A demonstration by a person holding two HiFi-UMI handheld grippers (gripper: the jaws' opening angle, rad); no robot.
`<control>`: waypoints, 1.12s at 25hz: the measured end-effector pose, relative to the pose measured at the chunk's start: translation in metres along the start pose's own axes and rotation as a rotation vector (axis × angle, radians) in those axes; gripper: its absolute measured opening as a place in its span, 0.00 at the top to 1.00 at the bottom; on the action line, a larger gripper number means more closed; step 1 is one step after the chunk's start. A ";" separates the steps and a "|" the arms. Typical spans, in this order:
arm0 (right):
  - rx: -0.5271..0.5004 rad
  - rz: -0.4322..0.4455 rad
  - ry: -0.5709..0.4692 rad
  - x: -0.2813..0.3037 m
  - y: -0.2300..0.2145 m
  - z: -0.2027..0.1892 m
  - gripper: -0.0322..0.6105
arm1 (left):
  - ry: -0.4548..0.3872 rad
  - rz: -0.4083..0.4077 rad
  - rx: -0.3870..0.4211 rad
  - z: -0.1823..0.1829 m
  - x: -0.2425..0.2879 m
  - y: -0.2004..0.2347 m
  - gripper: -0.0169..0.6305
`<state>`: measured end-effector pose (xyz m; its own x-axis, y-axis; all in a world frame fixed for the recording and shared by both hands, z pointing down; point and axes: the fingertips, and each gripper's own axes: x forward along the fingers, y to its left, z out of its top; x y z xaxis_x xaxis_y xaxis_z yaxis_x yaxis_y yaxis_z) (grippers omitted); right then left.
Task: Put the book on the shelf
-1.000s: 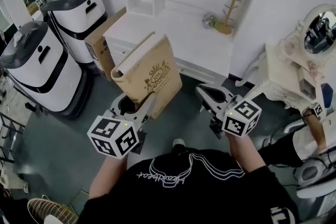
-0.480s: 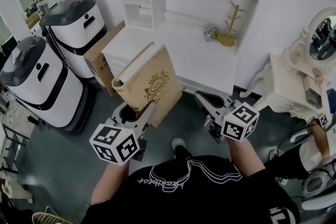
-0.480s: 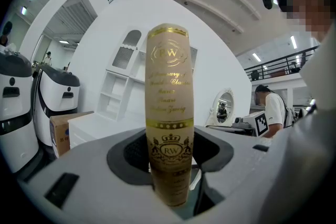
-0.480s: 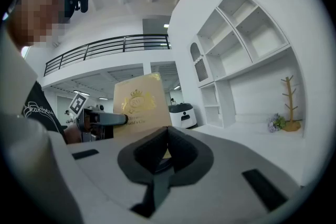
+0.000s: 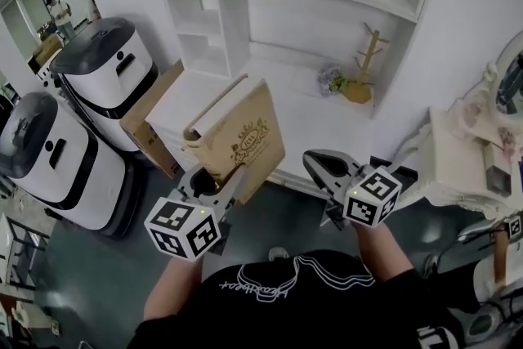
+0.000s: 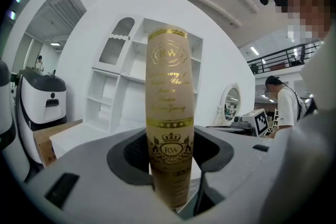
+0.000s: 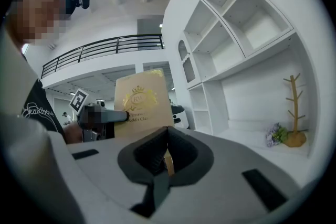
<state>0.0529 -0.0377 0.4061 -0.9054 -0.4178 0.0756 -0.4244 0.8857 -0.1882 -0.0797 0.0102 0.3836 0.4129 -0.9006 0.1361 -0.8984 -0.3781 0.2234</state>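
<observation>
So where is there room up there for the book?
The white counter is bare between the small cubbies on the left and the flowers. The cubbies look empty too. It's crowded at the right end, by the flowers and wooden peg tree.

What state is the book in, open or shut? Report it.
Shut. The book has both covers together around a solid page block; the left gripper clamps its lower end.
</observation>
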 end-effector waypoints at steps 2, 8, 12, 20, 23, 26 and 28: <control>-0.008 -0.001 -0.009 0.010 -0.027 0.010 0.94 | -0.009 0.003 0.008 0.013 0.029 0.009 0.66; -0.045 0.009 -0.022 0.036 -0.084 0.034 0.94 | -0.037 0.017 0.044 0.050 0.091 0.029 0.66; -0.056 0.017 -0.041 0.047 -0.099 0.043 0.94 | -0.059 0.027 0.062 0.068 0.109 0.042 0.66; -0.038 -0.029 -0.010 0.066 -0.142 0.042 0.94 | -0.073 0.042 0.069 0.106 0.145 0.083 0.66; -0.017 -0.059 -0.009 0.078 -0.161 0.044 0.94 | -0.088 0.039 0.083 0.128 0.162 0.101 0.66; -0.012 -0.081 -0.020 0.090 -0.178 0.051 0.94 | -0.113 0.032 0.105 0.153 0.180 0.119 0.66; -0.015 -0.102 -0.022 0.099 -0.192 0.057 0.94 | -0.133 0.018 0.117 0.172 0.193 0.127 0.66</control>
<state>0.0454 -0.2604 0.3933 -0.8572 -0.5100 0.0718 -0.5144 0.8413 -0.1662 -0.1402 -0.2486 0.2727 0.3801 -0.9249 0.0088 -0.9200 -0.3770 0.1070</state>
